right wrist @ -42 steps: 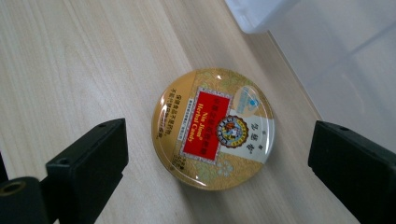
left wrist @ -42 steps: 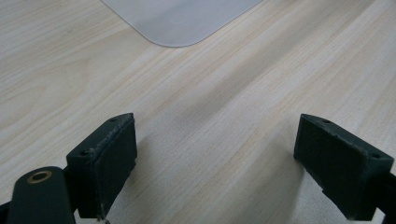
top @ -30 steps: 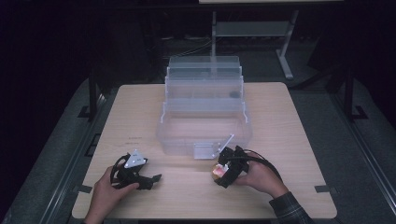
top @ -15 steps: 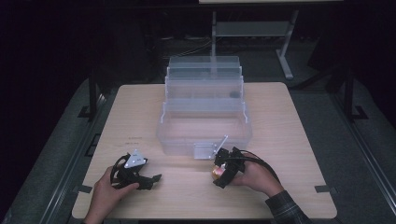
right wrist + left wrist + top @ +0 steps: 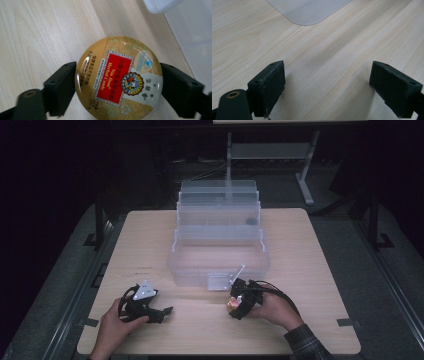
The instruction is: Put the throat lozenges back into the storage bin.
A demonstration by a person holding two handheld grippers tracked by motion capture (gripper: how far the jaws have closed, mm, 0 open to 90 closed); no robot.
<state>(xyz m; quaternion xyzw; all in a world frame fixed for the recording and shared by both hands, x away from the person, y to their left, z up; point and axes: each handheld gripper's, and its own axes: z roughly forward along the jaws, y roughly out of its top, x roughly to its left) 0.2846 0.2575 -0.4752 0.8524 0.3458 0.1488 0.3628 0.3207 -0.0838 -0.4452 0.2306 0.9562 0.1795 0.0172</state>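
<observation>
Right claw (image 5: 117, 87) pinches the round gold candy tin (image 5: 119, 77) across its rim just above the table (image 5: 310, 270): light, rigid, glossy lid looks slippery, so keep jaws on the rim; left claw (image 5: 332, 87) spread, empty.

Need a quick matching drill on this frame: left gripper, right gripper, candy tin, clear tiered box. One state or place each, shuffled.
Things:
1. left gripper
2. right gripper
3. candy tin
4. clear tiered box

States or places:
A. round, gold with a red label, gripped at its two sides
B. jaws wide apart over bare wood
C. stands open at mid-table, beyond both hands
D. jaws closed on a round lid

Pairs: 1-B, 2-D, 3-A, 4-C
</observation>
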